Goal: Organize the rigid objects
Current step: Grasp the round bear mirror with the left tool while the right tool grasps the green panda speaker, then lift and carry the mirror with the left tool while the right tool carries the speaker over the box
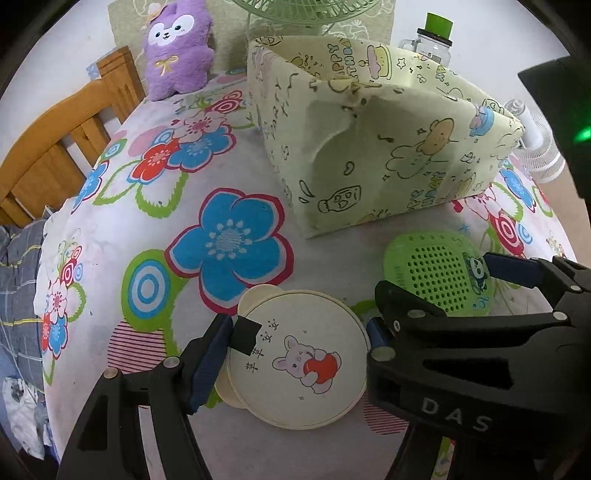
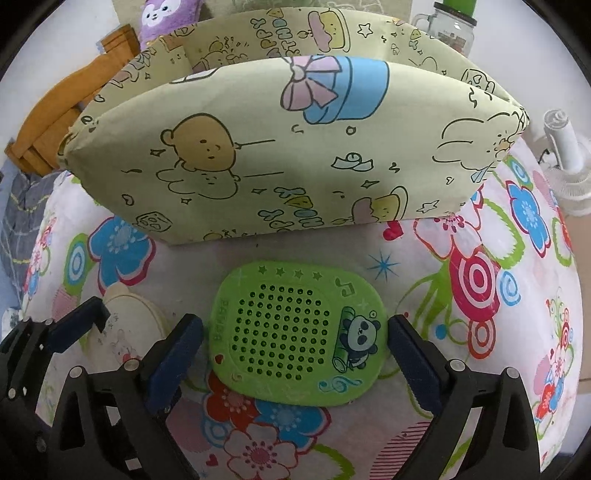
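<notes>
The left gripper (image 1: 299, 350) has its jaws spread to the width of a cream round disc (image 1: 301, 363) that lies flat on the counter (image 1: 110, 236). The blue pads (image 1: 208, 363) stand at the left and right edge of the disc; the left one seems to touch the rim, but whether the disc is really clamped I cannot tell. The disc shows a pink rabbit with a red apple, and a small black square lies on it near the left pad. Two small round ears stick out from under the disc.

The right gripper (image 2: 295, 354) has its jaws wide open around a green oval perforated piece (image 2: 299, 332), which carries a panda picture on its right part. This piece lies flat on the counter between the two pads. The left pad is very near to its edge and the right pad is just beside the panda side; a firm grip does not show.

The two objects lie near each other, the green one to the right of the disc. Just behind both stands a pale yellow fabric bin (image 1: 373, 140) with cartoon drawings, open at the top, and it blocks the view straight ahead. The counter is covered with a cloth of big flowers. Farther back are a purple plush toy (image 1: 177, 48), a jar with a green lid (image 1: 436, 37), a green fan (image 1: 306, 11) and a wooden chair (image 1: 62, 140) at the left. A small white fan (image 2: 569, 162) stands at the right.
</notes>
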### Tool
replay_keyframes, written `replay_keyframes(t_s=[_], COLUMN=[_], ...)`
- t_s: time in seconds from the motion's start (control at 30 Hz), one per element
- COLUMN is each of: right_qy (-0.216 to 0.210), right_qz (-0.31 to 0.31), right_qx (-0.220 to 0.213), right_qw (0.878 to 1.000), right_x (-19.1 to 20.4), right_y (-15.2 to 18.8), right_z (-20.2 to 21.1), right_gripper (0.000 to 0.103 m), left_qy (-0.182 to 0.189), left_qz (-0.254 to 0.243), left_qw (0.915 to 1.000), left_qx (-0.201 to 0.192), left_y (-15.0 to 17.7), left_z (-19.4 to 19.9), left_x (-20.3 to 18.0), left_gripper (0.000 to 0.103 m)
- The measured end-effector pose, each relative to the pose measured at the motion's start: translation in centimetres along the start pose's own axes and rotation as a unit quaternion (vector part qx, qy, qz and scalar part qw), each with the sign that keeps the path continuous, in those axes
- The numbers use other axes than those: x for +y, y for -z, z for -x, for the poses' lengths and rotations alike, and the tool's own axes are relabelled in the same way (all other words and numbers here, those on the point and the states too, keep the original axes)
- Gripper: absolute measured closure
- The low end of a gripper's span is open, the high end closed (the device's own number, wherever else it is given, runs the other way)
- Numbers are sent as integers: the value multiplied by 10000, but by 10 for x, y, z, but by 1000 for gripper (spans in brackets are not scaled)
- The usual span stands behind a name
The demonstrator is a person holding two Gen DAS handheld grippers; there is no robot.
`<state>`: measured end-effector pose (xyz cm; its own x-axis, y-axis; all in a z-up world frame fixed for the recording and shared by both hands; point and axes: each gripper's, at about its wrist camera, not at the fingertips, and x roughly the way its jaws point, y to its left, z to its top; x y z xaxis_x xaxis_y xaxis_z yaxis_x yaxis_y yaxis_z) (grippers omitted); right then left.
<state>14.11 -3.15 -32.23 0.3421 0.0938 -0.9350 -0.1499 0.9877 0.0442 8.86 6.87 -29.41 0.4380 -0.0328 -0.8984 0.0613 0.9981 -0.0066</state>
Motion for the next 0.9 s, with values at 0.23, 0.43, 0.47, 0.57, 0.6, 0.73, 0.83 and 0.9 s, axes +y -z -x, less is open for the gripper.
replay_keyframes(t_s=[0.23, 0.43, 0.47, 0.57, 0.6, 0.73, 0.83, 0.9], right_qy=[191, 193, 182, 213, 218, 230, 261, 257], right_qz=[-59, -53, -83, -69, -72, -102, -147, -174], right_qx=[-157, -171, -190, -248, -264, -332, -384, -411], right_qw=[9997, 9997, 9996, 9994, 9994, 9991, 9988, 9987], right_x=[9, 3, 1, -4, -6, -14, -21, -24], right_y=[-4, 5, 5, 7, 7, 6, 5, 3], right_z=[-8, 2, 5, 13, 16, 26, 37, 44], right_gripper=[8, 8, 8, 8, 8, 8, 8, 8], left_qy=[-17, 14, 37, 46, 51, 90, 117, 131], left_qz=[37, 87, 97, 63, 59, 55, 30, 27], left_qw=[10000, 10000, 9999, 10000, 10000, 9999, 9998, 9998], left_qx=[13, 32, 21, -26, -42, -111, -151, -173], left_y=[-3, -1, -2, -2, -2, -5, -9, -12], left_z=[-2, 1, 3, 7, 9, 17, 23, 28], left_x=[3, 0, -1, -8, -10, -18, -23, -28], left_gripper=[27, 27, 27, 27, 27, 27, 27, 27])
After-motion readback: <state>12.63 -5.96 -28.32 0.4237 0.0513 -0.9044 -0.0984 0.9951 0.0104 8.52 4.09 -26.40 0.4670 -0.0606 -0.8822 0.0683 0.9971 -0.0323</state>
